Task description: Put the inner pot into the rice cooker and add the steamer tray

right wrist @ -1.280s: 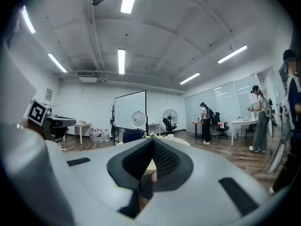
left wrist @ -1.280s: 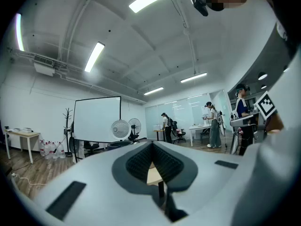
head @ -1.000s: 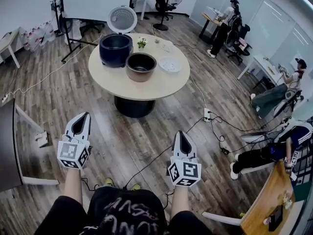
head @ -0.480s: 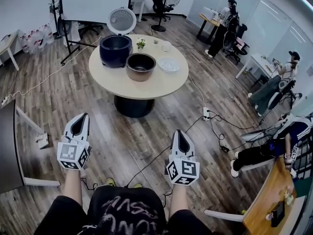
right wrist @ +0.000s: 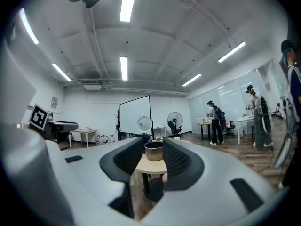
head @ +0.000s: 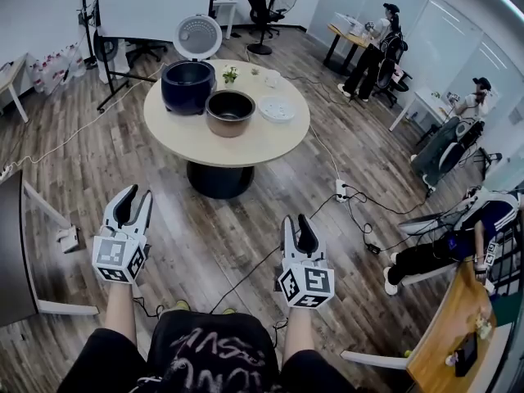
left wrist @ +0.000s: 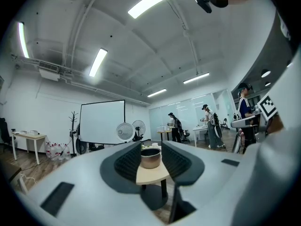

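Floor of wood planks fills most of the head view, and I hold both tongs out level above it. My left gripper [head: 133, 196] and right gripper [head: 296, 222] each have their jaws a little way apart and grip nothing; both pairs have just been opening. Well ahead of them stands a round table [head: 246, 144]. On it the cooker [head: 187, 87] sits at the left with its lid [head: 197, 36] raised. The pot [head: 229, 111] stands just beside the cooker on the bare tabletop, not inside it. The white tray [head: 277, 109] lies near the pot on its right, flat on the table.

In the left gripper view, my two dark ribbed pads stand parted with a clear gap. Through that gap I see the far-off pot [left wrist: 150, 158] on the table edge [left wrist: 153, 174]; it does not touch the pads.

In the right gripper view, the pads are likewise partly open and hold nothing. The pot [right wrist: 154, 152] shows in the gap, distant, on the table [right wrist: 153, 165]. People stand at desks on the right of the room.
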